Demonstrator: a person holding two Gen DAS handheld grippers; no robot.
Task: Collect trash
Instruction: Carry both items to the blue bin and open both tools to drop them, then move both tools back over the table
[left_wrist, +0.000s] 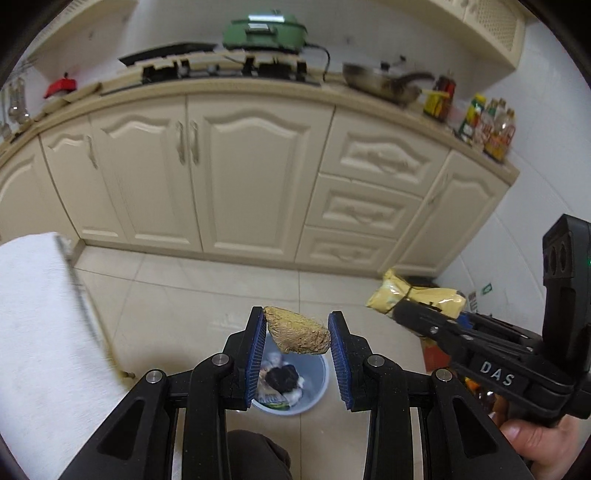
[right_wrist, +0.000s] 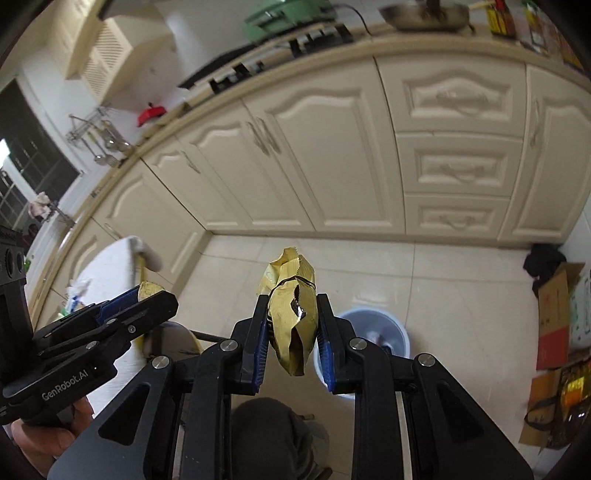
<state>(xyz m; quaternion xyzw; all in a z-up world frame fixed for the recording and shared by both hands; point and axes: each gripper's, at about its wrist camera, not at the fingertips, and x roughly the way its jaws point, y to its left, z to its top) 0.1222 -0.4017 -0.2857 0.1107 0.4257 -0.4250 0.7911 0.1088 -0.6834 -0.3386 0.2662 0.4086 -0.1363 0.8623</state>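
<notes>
Item: trash collection, drop stage, as judged from the layout. Your left tongs (left_wrist: 297, 334) sit directly over the bin (left_wrist: 317, 391), with a tan fibrous lump (left_wrist: 299, 332) between the blue ribbed pads (left_wrist: 258, 354); its upper corner touches the left pad, while a sliver of gap shows at the right pad, so the hold looks slack or just letting go, and you cannot take it for a firm clamp. Your right tongs (right_wrist: 291, 332) are pressed together on a crumpled gold foil wrapper (right_wrist: 293, 325), held upright with its torn top above the tips and its tail hanging below. Location of bin: on the pale tiled floor (left_wrist: 207, 288), below the left tongs and, in the right wrist view, just right of the wrapper (right_wrist: 395, 332). Contents: a dark wad, white scraps, a printed packet. Materials: lump coarse, dry, straw-like, wedge-shaped, probably light and crumbly; wrapper thin, creased metallic film with a dark tie around its middle and a small tear, likely to spring and flutter; bin smooth pale-blue plastic, round, open-topped. Next move, in my reading: spread the left tongs fully so the lump falls straight in, then carry the wrapper rightward over the rim before parting the right tongs. Surroundings: cream cabinet doors (left_wrist: 258, 177), white cloth-covered tabletop (left_wrist: 40, 332) at left.
</notes>
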